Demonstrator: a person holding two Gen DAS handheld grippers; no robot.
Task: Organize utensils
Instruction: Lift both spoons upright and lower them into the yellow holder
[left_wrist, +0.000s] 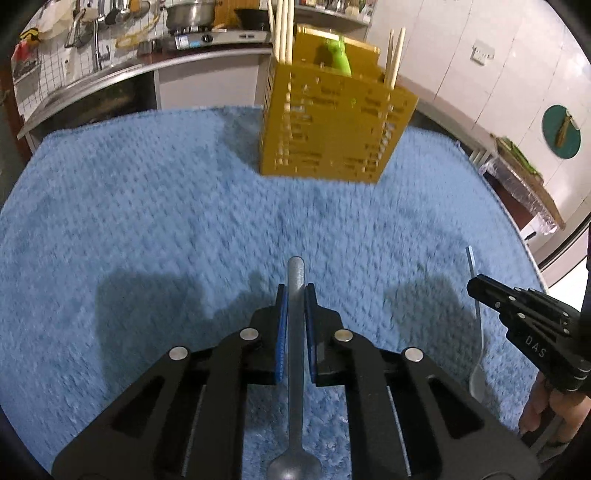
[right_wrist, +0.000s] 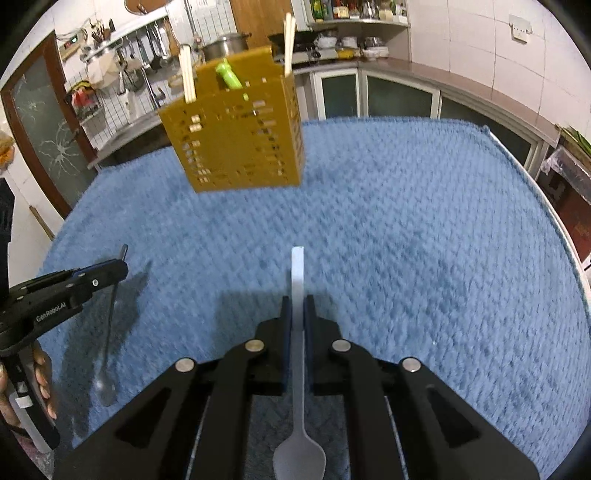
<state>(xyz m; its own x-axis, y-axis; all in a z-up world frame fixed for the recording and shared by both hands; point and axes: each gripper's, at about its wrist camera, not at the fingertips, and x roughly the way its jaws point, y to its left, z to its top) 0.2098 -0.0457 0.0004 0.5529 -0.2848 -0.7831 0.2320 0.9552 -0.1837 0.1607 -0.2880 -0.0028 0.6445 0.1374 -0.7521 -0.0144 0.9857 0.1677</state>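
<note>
The left gripper (left_wrist: 295, 291) is clamped on the handle of a grey metal spoon (left_wrist: 295, 354). Its blue pads (left_wrist: 281, 332) press the handle from both sides. The tip of the handle sticks out in front of the fingers, and the bowl of the spoon hangs back under the gripper body. The right gripper (right_wrist: 296, 306) is closed in the same way on a pale translucent spoon (right_wrist: 297, 369), handle forward, bowl toward the camera.

Each gripper also shows in the view of the other. In the left wrist view the right gripper (left_wrist: 476, 286) comes in from the right edge, with the pale spoon (left_wrist: 476, 325) hanging down from its tip, and a hand (left_wrist: 546, 413) holds its grip below. In the right wrist view the left gripper (right_wrist: 118, 267) comes in from the left edge, with the metal spoon (right_wrist: 109, 332) hanging from it, and a hand (right_wrist: 40, 384) holds it.

Both spoons seem to be a little above the blue towel (left_wrist: 147, 221) that covers the table. Their shadows fall on it.

Farther ahead, near the far edge of the towel, stands a yellow perforated utensil holder (left_wrist: 325, 125). Wooden chopsticks (left_wrist: 282, 29) stand upright at its two ends, and a green utensil (left_wrist: 338, 55) sticks out in the middle. It is well apart from both grippers.

Behind the table there is a kitchen counter (left_wrist: 184, 62) with a gas stove (left_wrist: 218, 37) and a steel pot (left_wrist: 190, 13).
</note>
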